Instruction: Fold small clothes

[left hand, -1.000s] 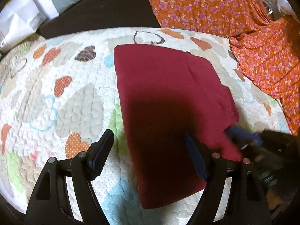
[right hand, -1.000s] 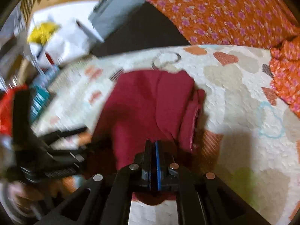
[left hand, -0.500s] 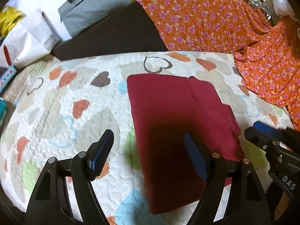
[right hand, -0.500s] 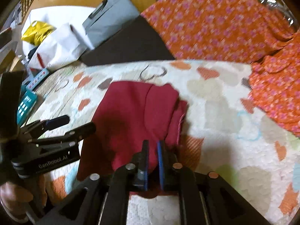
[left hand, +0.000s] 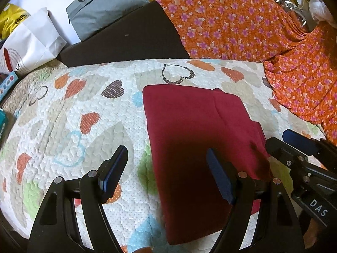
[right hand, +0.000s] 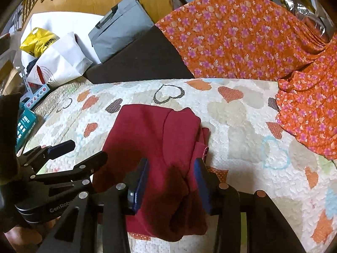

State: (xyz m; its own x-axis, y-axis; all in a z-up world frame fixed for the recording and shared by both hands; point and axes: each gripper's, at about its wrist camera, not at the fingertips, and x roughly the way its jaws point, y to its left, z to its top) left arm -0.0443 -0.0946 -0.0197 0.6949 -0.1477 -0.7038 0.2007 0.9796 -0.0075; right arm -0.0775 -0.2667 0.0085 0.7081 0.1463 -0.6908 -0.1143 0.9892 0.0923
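Note:
A dark red garment (left hand: 195, 139) lies folded into a long rectangle on a quilt with heart patterns (left hand: 84, 113). It also shows in the right wrist view (right hand: 155, 147), with a bunched edge on its right side. My left gripper (left hand: 166, 170) is open and empty, held above the garment's near left edge. My right gripper (right hand: 170, 181) is open and empty, its fingers either side of the garment's near right part. The right gripper also shows in the left wrist view (left hand: 294, 147) at the right edge.
An orange flowered cloth (left hand: 263, 33) lies behind and to the right of the quilt (right hand: 242, 126). A dark cushion (left hand: 126, 38), a grey bag (left hand: 105, 6) and a white paper bag (left hand: 31, 42) stand at the back left. Boxes (right hand: 25, 122) lie at the far left.
My right gripper has opened, let go of the red garment and drawn back. Both grippers have lifted away, so more of the room shows. The garment lies still.

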